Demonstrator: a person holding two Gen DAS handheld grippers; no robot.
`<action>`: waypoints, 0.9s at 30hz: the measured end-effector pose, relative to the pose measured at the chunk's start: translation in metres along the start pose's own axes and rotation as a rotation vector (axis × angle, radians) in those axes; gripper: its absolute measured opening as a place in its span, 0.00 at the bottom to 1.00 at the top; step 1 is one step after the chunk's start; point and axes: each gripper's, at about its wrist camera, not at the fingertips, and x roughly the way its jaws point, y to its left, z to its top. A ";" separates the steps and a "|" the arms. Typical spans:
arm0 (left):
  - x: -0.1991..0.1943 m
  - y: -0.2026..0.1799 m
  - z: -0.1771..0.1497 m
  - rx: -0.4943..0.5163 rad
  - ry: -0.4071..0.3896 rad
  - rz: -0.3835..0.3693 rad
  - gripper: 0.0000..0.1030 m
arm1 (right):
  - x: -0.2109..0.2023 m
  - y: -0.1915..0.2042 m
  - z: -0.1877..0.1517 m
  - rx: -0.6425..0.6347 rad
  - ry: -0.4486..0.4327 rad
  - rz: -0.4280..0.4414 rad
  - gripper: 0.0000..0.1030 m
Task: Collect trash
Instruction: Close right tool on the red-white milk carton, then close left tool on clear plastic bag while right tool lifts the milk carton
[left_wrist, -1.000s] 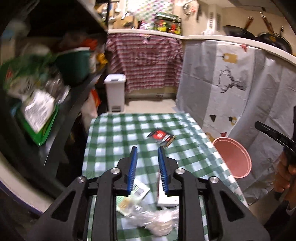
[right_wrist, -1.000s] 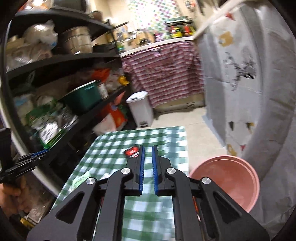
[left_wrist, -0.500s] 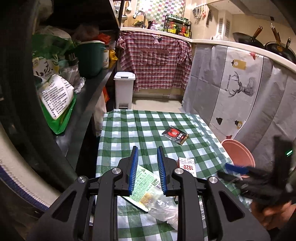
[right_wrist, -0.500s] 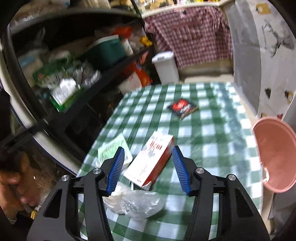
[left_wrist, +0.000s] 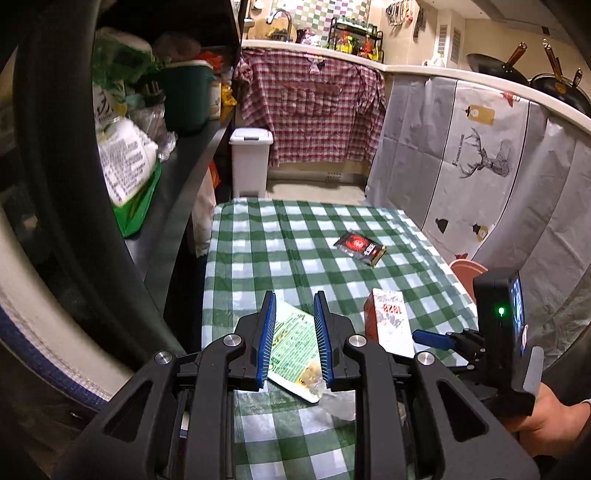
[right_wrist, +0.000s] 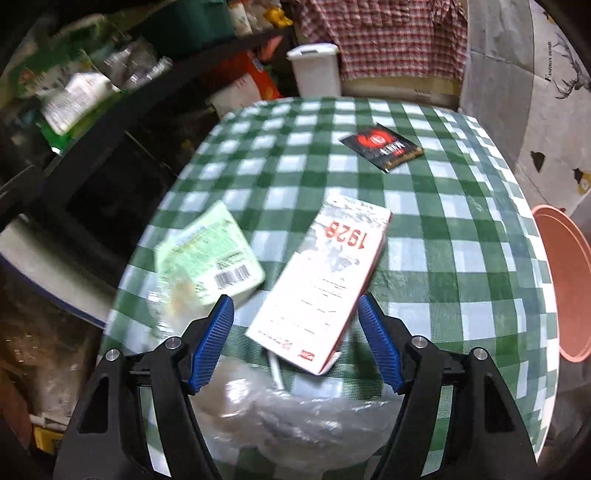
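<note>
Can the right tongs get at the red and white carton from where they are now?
Probably yes. The right tongs, jaws just opened wide, frame the carton's near end with nothing between; clear plastic lies just below.

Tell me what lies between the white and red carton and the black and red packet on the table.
Nothing: only bare green checked tablecloth separates the carton from the black and red packet, shown plainly in the right wrist view.

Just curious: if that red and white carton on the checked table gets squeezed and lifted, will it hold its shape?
The carton looks like thin card with an opened end, so it probably dents under a squeeze. Lying flat, it shouldn't roll. It's likely empty and light.
</note>
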 end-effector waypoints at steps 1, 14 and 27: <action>0.004 0.001 -0.002 0.000 0.010 0.000 0.21 | 0.003 -0.003 0.000 0.004 0.011 -0.015 0.68; 0.057 -0.001 -0.035 0.015 0.183 0.017 0.21 | -0.001 -0.039 0.006 0.032 0.015 -0.026 0.50; 0.053 -0.043 -0.044 0.098 0.184 -0.155 0.49 | -0.040 -0.087 0.008 0.018 -0.066 -0.021 0.50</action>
